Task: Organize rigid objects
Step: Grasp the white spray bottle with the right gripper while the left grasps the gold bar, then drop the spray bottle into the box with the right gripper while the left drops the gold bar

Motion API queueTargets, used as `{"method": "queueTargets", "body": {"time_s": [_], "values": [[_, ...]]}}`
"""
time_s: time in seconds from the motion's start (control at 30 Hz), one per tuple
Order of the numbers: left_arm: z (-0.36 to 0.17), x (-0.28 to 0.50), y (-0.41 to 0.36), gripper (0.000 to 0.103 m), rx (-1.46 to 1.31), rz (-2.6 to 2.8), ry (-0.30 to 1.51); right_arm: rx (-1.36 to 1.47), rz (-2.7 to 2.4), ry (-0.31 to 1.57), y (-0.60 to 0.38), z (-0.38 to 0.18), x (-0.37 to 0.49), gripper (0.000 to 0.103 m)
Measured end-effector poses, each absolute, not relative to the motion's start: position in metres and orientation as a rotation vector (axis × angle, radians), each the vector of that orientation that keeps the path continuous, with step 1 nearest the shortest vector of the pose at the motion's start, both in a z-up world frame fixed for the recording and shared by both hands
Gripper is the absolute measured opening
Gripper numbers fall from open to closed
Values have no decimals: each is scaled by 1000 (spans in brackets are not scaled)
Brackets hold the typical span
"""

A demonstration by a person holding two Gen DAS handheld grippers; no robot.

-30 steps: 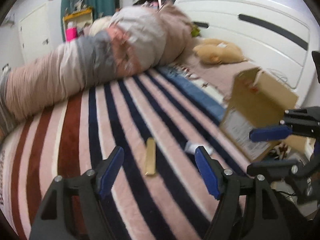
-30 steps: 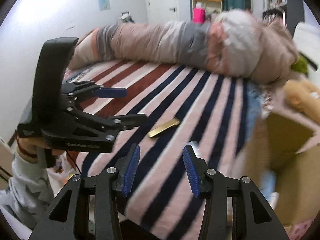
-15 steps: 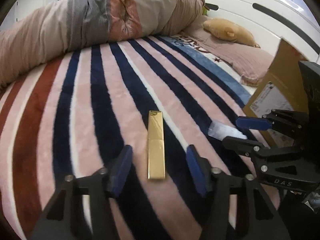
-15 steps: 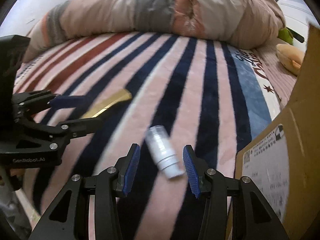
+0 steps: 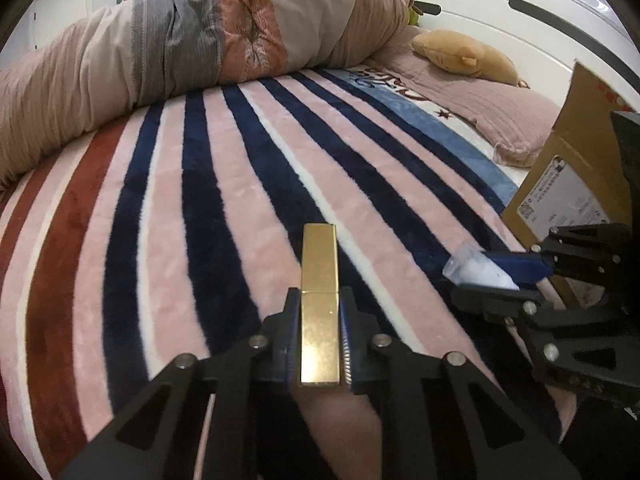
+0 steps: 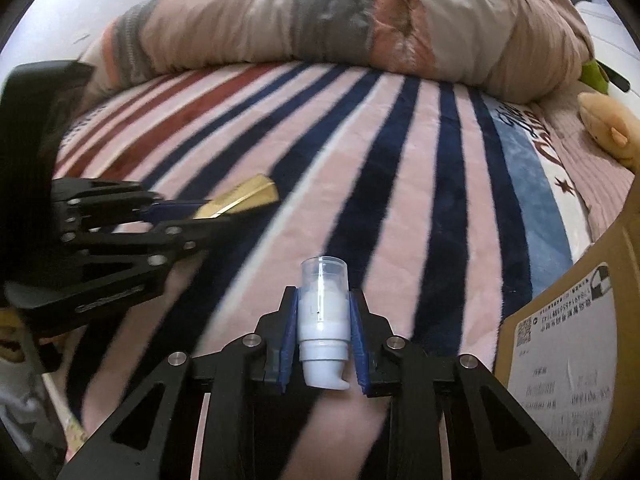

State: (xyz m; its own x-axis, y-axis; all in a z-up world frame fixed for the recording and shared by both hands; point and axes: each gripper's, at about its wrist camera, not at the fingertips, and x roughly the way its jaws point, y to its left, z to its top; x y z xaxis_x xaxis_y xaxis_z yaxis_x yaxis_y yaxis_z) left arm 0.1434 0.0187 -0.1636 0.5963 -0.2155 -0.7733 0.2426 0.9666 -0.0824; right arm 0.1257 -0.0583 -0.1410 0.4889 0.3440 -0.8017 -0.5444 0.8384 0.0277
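Both grippers angle down at the plush striped blanket point(image 5: 240, 208): left gripper point(image 5: 320, 312) clamps a glossy gold bar point(image 5: 319, 280); right gripper point(image 6: 323, 312), jaws just closing, pinches a smooth white pump bottle point(image 6: 322, 320).

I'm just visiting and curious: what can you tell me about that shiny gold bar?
The gold bar is a slim, square-edged case, metallic and mirror-bright, with a seam across it like a cap joint. It lies flat on the striped blanket, lengthwise between the left hand-held gripper's blue pads, which press its near half from both sides.

Soft even light, fisheye-warped edges, slight blur
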Motion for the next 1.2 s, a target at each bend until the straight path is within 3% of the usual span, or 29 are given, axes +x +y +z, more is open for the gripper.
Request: {"method": "queueTargets", "body": {"time_s": [0.4, 0.73, 0.93, 1.2], "values": [[-61, 80, 5, 15, 79, -259, 737, -220, 697, 752, -64, -50, 48, 20], [27, 39, -74, 15, 146, -381, 619, -110, 665, 584, -158, 22, 5, 20], [40, 45, -136, 15, 173, -470, 634, -59, 567, 585, -232, 29, 13, 20], [18, 71, -207, 15, 214, -559, 740, -30, 511, 710, -283, -6, 49, 20]]}}
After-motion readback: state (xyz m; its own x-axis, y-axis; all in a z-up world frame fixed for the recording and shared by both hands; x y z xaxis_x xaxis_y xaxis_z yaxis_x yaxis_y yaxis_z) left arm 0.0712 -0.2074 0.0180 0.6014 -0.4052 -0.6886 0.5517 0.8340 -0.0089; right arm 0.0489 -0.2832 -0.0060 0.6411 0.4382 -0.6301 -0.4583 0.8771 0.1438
